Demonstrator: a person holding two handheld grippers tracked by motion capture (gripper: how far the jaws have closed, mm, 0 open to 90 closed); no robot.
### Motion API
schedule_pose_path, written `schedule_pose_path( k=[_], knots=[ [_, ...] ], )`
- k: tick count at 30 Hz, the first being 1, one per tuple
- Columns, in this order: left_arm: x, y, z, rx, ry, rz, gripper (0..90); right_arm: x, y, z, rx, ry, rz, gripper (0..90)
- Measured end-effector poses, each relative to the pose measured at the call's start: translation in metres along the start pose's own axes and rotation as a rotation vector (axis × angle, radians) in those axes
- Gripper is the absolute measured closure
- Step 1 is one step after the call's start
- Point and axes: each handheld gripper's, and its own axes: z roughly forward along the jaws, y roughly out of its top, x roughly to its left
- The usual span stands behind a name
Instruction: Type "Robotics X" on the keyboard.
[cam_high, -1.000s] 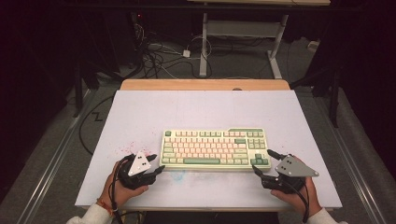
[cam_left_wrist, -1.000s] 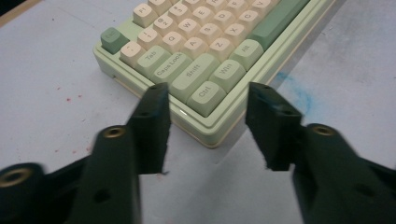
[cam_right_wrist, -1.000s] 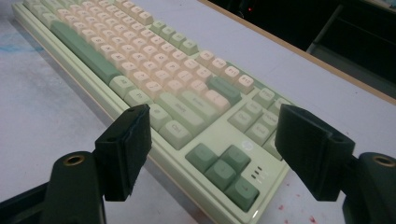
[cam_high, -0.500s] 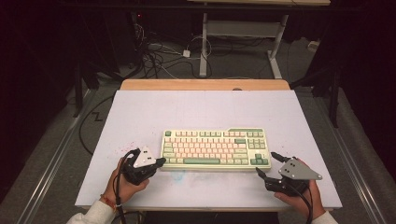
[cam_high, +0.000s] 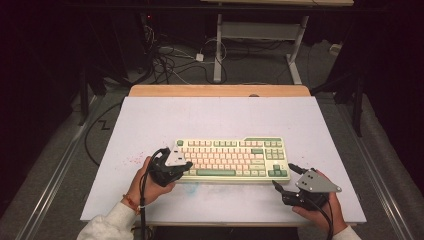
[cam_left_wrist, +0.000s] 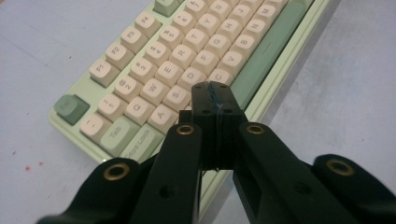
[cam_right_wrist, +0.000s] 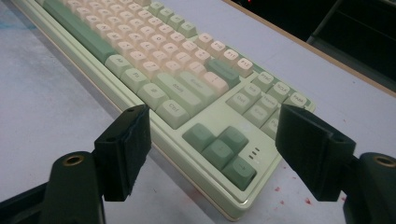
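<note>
A: What's the surface and the room like?

B: A pale lavender-white table top (cam_high: 150, 125) with a light wooden strip (cam_high: 220, 90) along its far edge. Faint red specks mark it near the left hand. Beyond it the room is dark, with a tangle of black cables (cam_high: 170, 60) on a grey floor and the white metal legs of another desk (cam_high: 260, 45).

A: And the thing being worked at?

B: A mint-green keyboard with cream and green keycaps (cam_high: 235, 159) lies flat on the near half of the table, roughly centred, its long side parallel to the front edge.

A: The grippers?

B: The black left gripper (cam_left_wrist: 215, 109) has its jaws pressed together with nothing between them, hovering over the keyboard's near-left corner, about above the lower letter rows. Its jaws have just been closing. The black right gripper (cam_right_wrist: 212, 140) stands wide, on the table just off the keyboard's near-right corner, the arrow keys seen between its jaws.

A: Anything hard to make out?

B: Whether the left tips touch a key; they hide what is beneath. Key legends at the right are blurred.

A: Open room?

B: Bare table behind the keyboard and on both sides; only a narrow strip in front.
</note>
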Motion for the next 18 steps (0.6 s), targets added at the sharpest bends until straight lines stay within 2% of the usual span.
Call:
schedule_pose_path(
  k=[9,18],
  knots=[
    [0.003,0.027,0.020,0.029,-0.015,0.030,87.6,0.000,-0.001,0.001,0.008,0.006,-0.006,26.8],
    [0.005,0.049,0.044,0.073,-0.009,0.060,87.6,0.000,-0.002,0.003,0.015,0.010,-0.008,26.8]
  ],
)
